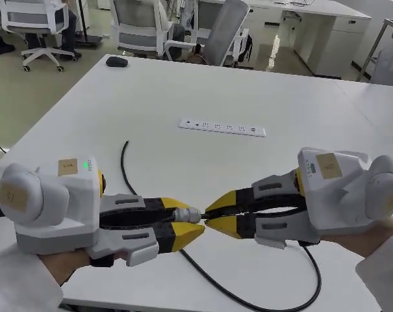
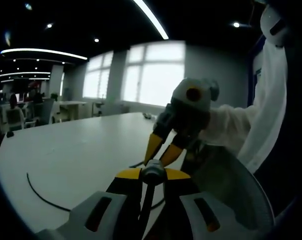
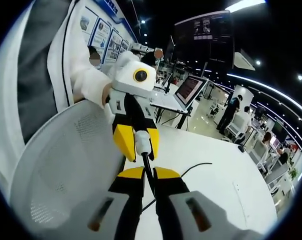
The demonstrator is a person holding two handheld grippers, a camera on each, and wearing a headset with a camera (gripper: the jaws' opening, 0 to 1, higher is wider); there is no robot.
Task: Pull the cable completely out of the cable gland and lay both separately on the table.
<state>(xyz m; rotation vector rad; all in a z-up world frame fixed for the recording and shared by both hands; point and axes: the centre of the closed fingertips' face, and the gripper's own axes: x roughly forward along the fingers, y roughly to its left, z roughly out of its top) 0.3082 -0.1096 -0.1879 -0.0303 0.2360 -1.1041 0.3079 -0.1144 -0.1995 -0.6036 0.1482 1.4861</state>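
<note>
- The left tongs (image 1: 195,220) are clamped on the cable gland (image 1: 186,214), which is held above the tabletop (image 1: 183,84).
- The right tongs (image 1: 208,218) are closed on the black cable (image 1: 122,161) just beside the gland's mouth.
- The cable is not yet out. Pull the right tongs straight away from the gland, along its axis.
- Hold the gland rigid so it doesn't twist or slip.
- The slack behind the gland may snag, so regrip close to the gland as needed.
</note>
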